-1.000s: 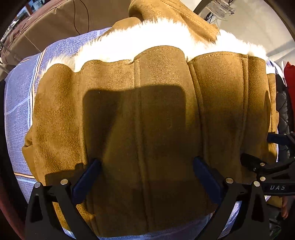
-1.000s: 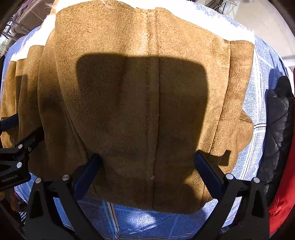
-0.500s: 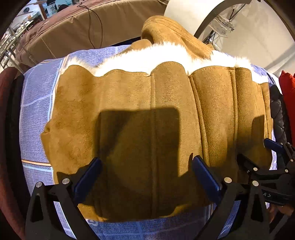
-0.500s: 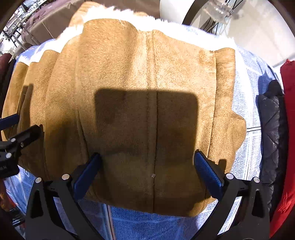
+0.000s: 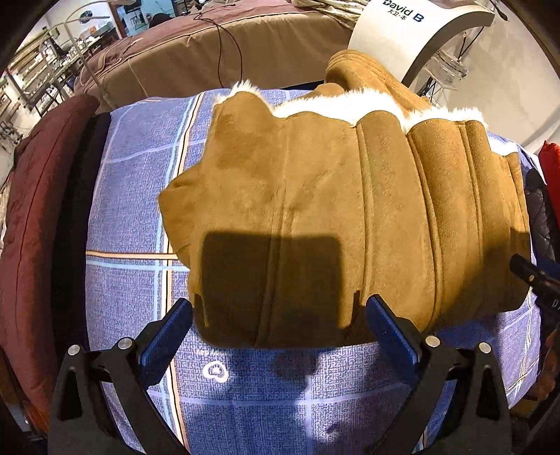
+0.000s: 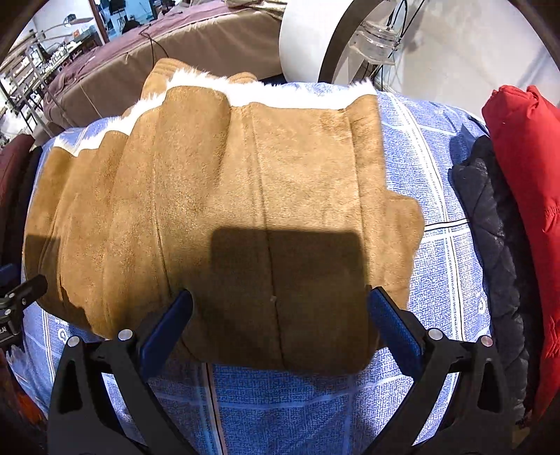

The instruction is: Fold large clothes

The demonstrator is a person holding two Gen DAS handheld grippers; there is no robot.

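A tan suede coat [image 5: 336, 210] with white fleece lining [image 5: 378, 101] lies folded on a blue checked sheet [image 5: 140, 196]. It also shows in the right wrist view [image 6: 224, 210], fleece [image 6: 280, 92] at the far edge. My left gripper [image 5: 280, 325] is open and empty, its blue pads [image 5: 168, 332] either side of the coat's near edge, above it. My right gripper [image 6: 280, 322] is open and empty, held the same way over the coat's right half. Each gripper shows at the edge of the other's view.
A maroon padded garment [image 5: 31, 217] and a black one [image 5: 75, 217] lie at the left. A dark quilted jacket [image 6: 490, 238] and a red jacket [image 6: 525, 168] lie at the right. A brown covered bed [image 5: 217, 45] and a white stand [image 5: 413, 31] are behind.
Both grippers have pulled back and up from the coat, so more of the sheet and room shows. The coat stays folded on the sheet.
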